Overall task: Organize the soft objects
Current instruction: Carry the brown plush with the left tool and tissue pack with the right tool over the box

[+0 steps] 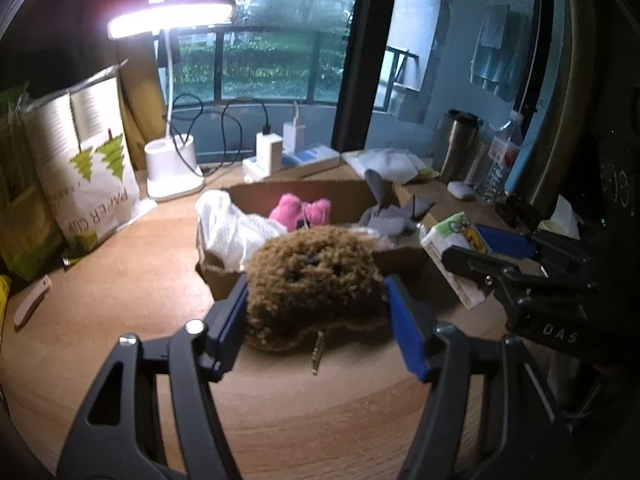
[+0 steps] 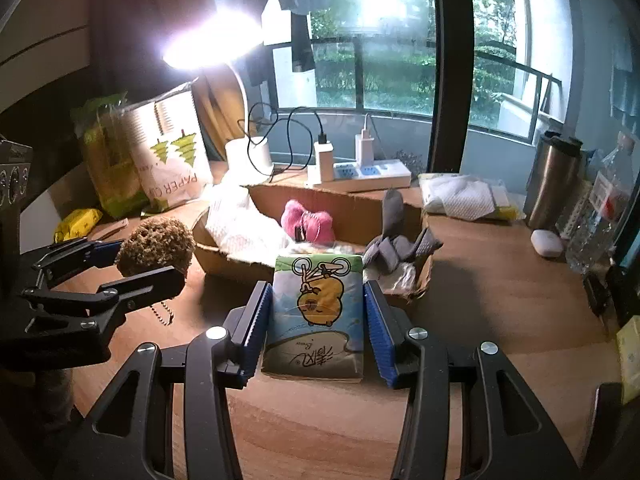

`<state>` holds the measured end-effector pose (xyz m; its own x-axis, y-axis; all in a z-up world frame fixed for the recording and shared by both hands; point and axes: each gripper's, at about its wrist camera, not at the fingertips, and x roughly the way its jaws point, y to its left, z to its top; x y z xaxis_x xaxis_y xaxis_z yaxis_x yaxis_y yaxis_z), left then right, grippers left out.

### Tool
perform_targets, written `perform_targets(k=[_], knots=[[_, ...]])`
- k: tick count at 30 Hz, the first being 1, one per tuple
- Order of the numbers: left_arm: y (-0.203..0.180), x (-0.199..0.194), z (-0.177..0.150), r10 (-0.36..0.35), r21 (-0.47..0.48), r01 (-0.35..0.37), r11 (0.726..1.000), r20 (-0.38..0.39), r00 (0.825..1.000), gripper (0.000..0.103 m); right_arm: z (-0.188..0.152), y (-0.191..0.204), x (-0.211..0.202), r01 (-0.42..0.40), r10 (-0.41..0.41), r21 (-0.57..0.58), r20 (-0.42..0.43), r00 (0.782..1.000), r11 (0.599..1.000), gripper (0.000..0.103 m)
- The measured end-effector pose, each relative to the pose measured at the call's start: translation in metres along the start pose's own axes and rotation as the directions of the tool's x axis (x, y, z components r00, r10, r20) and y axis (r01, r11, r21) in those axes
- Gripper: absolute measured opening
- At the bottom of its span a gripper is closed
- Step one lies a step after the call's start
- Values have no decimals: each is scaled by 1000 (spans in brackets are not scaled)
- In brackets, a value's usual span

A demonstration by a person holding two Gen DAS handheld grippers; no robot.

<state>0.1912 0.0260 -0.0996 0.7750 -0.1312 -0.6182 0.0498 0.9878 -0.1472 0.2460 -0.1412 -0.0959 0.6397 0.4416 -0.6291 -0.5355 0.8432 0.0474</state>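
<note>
My left claw pinches the brown plush; my right clamps the tissue pack (both before the box).

left claw and right claw side by side (blue pads), each clamping something

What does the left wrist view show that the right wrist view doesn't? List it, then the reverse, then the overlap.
Left wrist only: the brown plush toy's face, seated between the left gripper's blue pads.
Right wrist only: the tissue pack's cartoon front, between the right gripper's pads; a yellow packet.
Both: the cardboard box holding a pink plush and grey plush, plus the lit desk lamp.
</note>
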Motion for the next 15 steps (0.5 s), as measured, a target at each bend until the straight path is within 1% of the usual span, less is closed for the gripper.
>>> perform_targets(k=[15], knots=[[-4, -11, 37, 3, 16, -4, 1000, 77, 997, 66, 27, -14, -13, 28, -28, -9, 58, 998, 1000, 49]])
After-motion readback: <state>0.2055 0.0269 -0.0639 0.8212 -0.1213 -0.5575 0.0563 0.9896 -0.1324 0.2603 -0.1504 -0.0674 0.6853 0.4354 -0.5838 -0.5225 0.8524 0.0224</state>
